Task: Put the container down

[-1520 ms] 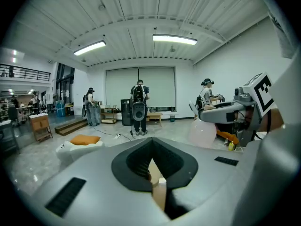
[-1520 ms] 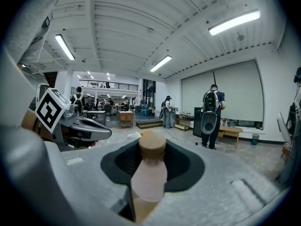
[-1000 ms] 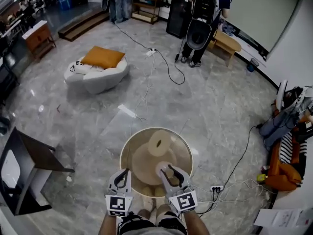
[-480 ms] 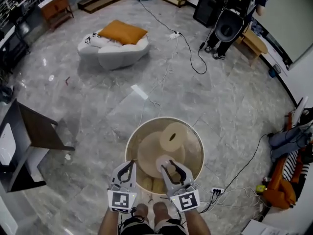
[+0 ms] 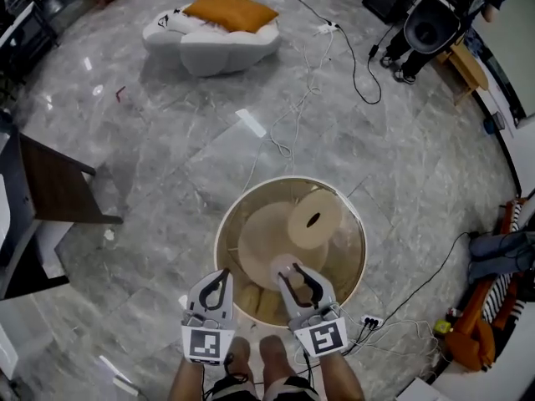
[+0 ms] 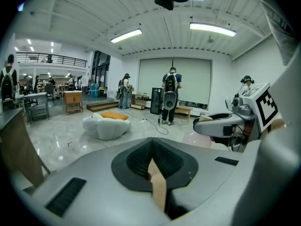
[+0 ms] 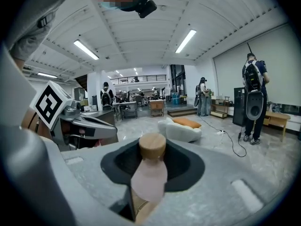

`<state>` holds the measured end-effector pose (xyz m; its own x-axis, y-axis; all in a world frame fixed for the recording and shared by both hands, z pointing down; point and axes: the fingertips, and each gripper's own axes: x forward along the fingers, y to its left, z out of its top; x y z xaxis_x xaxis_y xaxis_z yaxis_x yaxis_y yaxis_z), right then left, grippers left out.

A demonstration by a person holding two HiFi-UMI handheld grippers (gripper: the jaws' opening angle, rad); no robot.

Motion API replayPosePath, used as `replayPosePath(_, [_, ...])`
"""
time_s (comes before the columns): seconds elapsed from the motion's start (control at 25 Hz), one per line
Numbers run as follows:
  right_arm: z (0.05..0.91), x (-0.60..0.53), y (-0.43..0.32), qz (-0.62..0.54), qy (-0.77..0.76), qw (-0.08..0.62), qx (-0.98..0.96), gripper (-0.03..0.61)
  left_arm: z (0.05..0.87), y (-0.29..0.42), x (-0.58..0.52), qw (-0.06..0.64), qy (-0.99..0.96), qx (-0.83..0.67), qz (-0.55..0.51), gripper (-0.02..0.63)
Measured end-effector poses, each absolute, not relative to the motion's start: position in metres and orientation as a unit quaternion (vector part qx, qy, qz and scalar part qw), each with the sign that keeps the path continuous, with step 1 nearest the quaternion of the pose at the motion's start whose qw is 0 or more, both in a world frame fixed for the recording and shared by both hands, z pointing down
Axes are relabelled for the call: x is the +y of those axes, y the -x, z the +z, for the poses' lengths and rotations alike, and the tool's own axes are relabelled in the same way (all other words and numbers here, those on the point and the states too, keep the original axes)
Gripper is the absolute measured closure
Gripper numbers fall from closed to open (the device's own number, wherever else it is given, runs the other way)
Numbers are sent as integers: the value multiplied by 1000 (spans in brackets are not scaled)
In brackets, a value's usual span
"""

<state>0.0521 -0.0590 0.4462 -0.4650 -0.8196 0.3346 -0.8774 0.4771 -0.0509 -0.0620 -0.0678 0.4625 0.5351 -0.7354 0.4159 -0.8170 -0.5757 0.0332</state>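
Note:
A pale pink container (image 5: 282, 266) with a round wooden lid is held over the near part of a round beige table (image 5: 227, 217). My right gripper (image 5: 292, 274) is shut on it. In the right gripper view the container (image 7: 149, 177) stands between the jaws, its lid (image 7: 152, 146) uppermost. To its left, my left gripper (image 5: 219, 279) hovers above the table's near rim, shut and holding nothing. In the left gripper view, the left gripper (image 6: 151, 160) has its jaws together. On the table lie a tan roll (image 5: 315, 219) and a flat round disc (image 5: 261, 242).
A white seat with an orange cushion (image 5: 219, 25) sits far across the grey floor. Cables (image 5: 294, 132) trail toward the table, and a power strip (image 5: 369, 320) lies at its right. A dark table (image 5: 52, 189) stands at left. A person with a backpack (image 5: 432, 22) stands far right.
The head view has tipped further down, so the round table and roll sit higher in the picture. Both grippers keep their places, the right still closed on the pink container.

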Motion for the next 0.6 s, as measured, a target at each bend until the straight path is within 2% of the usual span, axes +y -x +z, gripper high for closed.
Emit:
replayPosePath(0.16, [480, -63, -43, 109, -483, 145, -856, 448, 498, 71, -65, 125, -860, -456, 190, 600])
replayPosePath(0.32, [514, -64, -39, 122, -472, 151, -860, 448, 529, 73, -61, 189, -837, -481, 180, 600])
replayPosePath(0.6, [572, -67, -30, 129, -457, 163, -865, 448, 582, 84, -61, 209, -823, -494, 185, 600])
